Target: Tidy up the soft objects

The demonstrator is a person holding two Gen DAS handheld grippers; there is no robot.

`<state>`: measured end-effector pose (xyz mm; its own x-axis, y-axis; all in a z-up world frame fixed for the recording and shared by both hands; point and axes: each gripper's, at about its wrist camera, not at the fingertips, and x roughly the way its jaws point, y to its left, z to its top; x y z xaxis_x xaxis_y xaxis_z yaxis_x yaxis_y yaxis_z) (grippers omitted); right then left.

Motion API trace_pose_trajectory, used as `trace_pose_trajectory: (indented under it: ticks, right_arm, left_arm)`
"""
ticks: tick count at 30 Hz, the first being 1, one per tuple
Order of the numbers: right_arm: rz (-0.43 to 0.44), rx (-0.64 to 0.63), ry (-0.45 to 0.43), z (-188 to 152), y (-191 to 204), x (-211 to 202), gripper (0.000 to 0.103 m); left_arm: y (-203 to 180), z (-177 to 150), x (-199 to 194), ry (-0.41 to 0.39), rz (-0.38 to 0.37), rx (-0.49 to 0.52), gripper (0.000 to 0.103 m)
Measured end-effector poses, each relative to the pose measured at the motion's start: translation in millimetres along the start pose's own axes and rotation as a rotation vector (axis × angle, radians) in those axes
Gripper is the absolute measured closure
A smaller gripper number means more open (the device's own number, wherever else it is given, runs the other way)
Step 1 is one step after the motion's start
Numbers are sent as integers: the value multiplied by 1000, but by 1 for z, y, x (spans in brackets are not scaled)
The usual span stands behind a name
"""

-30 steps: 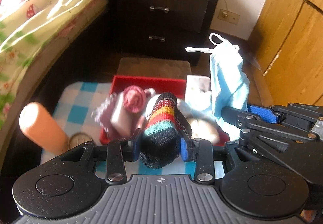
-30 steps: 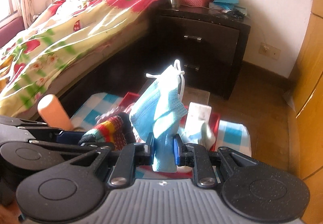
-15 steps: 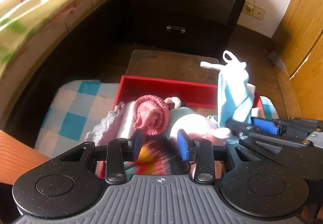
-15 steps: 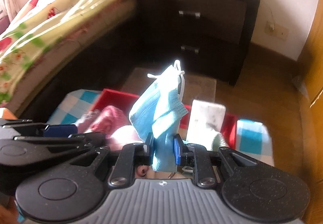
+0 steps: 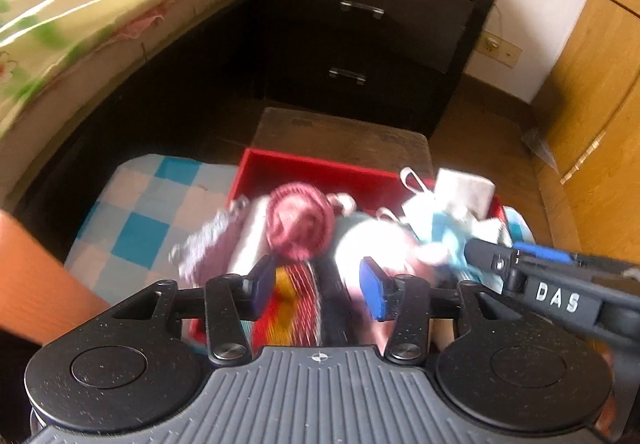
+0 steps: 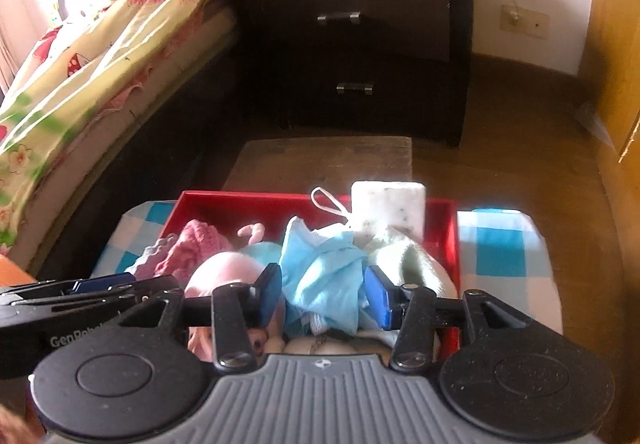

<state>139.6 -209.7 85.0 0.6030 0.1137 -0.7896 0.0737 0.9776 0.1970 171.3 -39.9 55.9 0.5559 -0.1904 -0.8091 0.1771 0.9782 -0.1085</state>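
A red box (image 5: 320, 168) (image 6: 450, 240) on a blue checked cloth holds several soft things. My left gripper (image 5: 318, 286) is open just above a striped knitted sock (image 5: 296, 308) that lies at the box's near edge. A pink knitted ball (image 5: 300, 224) sits just beyond it. My right gripper (image 6: 324, 294) is open, and a crumpled blue face mask (image 6: 324, 276) lies loose between its fingers on the pile. A white sponge block (image 6: 388, 208) stands at the box's back right. A pale green cloth (image 6: 408, 260) lies beside the mask.
A dark nightstand (image 5: 372, 40) with two drawers stands behind the box. A bed with a flowered cover (image 5: 80, 4) runs along the left. A wooden stool top (image 6: 324, 160) is behind the box. An orange cylinder (image 5: 36, 280) is at the left. Wooden cupboard doors (image 5: 592, 92) are at the right.
Both grippers came down over the red box and opened. The striped sock dropped from the left gripper and the blue mask collapsed from the right gripper onto the pile.
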Motion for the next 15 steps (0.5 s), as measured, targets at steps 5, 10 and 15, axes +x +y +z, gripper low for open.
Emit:
trace_pose_trajectory:
  ticks: [5,10,15]
  right_arm:
    - [1,-19,-13,-17,3,-31,79]
    - [-20,-13,-39,-43,2,-56,79]
    - [9,21,-44,-75,-6,-72,79]
  left_arm:
    - [-6,-24,-21,1,-15,1,54]
    - [-6,-47,-40,-12,-33,-25,52]
    - [-12,-78,-52,-45,-19,20,47]
